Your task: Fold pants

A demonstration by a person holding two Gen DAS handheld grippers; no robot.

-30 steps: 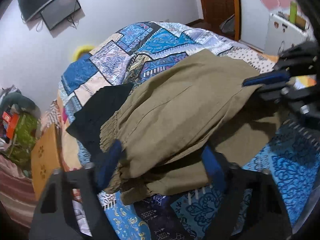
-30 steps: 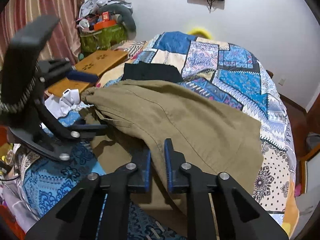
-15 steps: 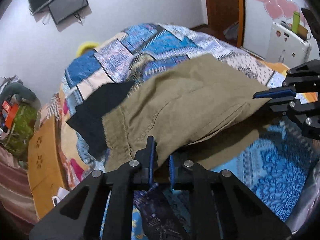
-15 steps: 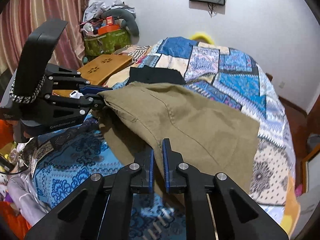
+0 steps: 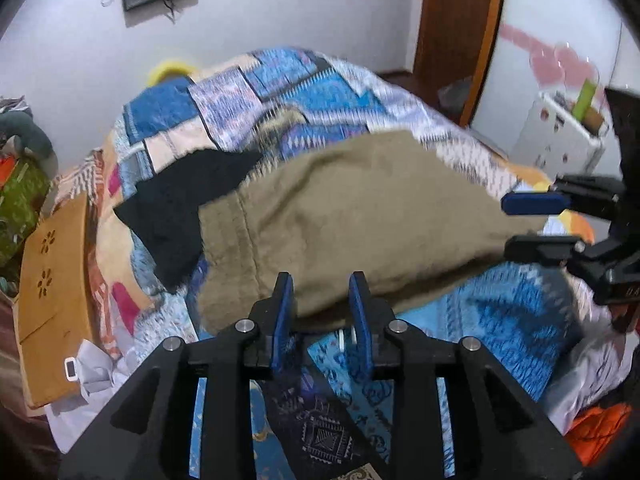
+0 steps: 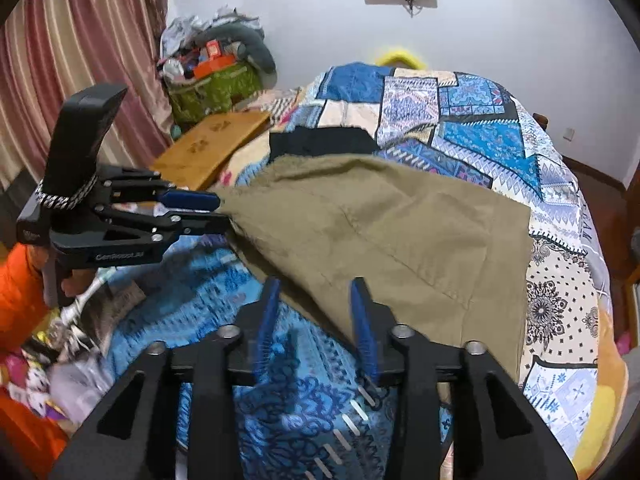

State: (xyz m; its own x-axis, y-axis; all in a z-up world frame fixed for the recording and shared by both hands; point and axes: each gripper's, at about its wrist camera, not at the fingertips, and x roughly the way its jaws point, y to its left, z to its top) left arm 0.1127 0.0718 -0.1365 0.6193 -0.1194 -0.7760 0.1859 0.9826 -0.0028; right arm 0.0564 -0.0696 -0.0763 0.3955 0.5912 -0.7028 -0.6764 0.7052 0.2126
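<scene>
Two black hand-held grippers, left gripper (image 5: 322, 294) and right gripper (image 6: 316, 300), were opening, pads clear of the folded olive-brown fabric pants (image 6: 400, 232) on the blue patchwork quilt (image 6: 480, 136).

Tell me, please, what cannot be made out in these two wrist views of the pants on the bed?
- Olive pants: left wrist view is motion-blurred, so seams and folds smear.
- Near edge of the pants: runs behind the opening left gripper and opening right gripper.
- Black garment: its near part is covered by the pants.
- Bedspread: its far edges are cut off by the fisheye rim.
</scene>
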